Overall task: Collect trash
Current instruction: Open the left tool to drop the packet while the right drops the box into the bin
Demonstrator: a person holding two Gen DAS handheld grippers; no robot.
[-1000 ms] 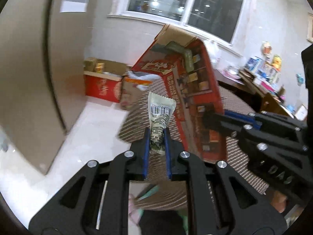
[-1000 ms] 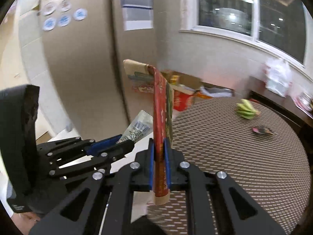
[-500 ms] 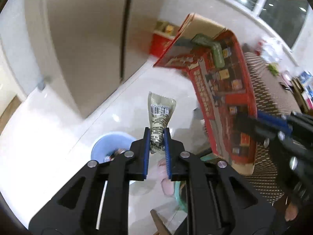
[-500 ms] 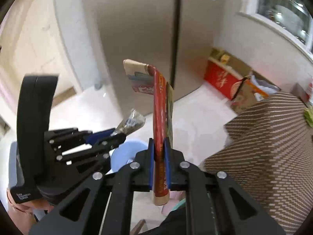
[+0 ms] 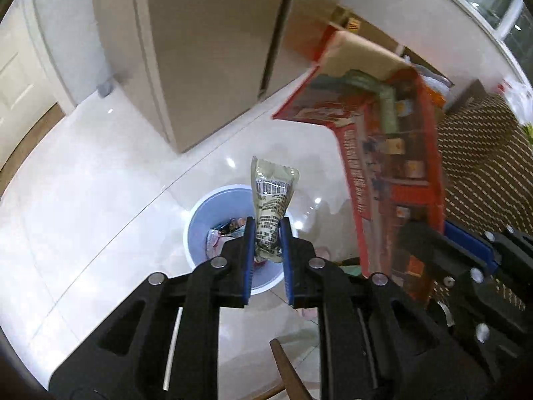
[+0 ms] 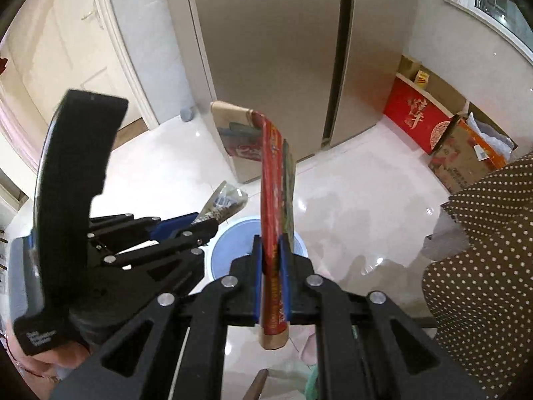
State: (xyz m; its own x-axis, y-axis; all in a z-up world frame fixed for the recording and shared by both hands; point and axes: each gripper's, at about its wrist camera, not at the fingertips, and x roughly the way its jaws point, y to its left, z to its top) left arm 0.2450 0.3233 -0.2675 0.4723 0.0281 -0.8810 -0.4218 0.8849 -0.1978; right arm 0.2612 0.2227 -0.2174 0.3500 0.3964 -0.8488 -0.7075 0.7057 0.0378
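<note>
My left gripper [image 5: 266, 240] points steeply down over the white floor [image 5: 100, 200]. Its 2 blue pads flank a crumpled snack wrapper [image 5: 271, 206] with a barcode, which stands up between them; the jaws are easing apart, yet the pads look to be touching the wrapper's lower end. Directly below it sits a pale blue bin [image 5: 213, 206] with a few bits of coloured litter already inside. To its right, my right gripper [image 6: 271, 260] is closed tight on the lower part of a flattened red carton [image 6: 274, 200], held edge-on and upright, its brown flap bent over at the top. The same bin [image 6: 233, 243] shows just behind that carton. Behind both stands a tall beige fridge [image 6: 283, 50]. At far right a brown dotted tablecloth [image 6: 483, 266] hangs, with cardboard boxes [image 6: 449, 140] against the wall beyond.
</note>
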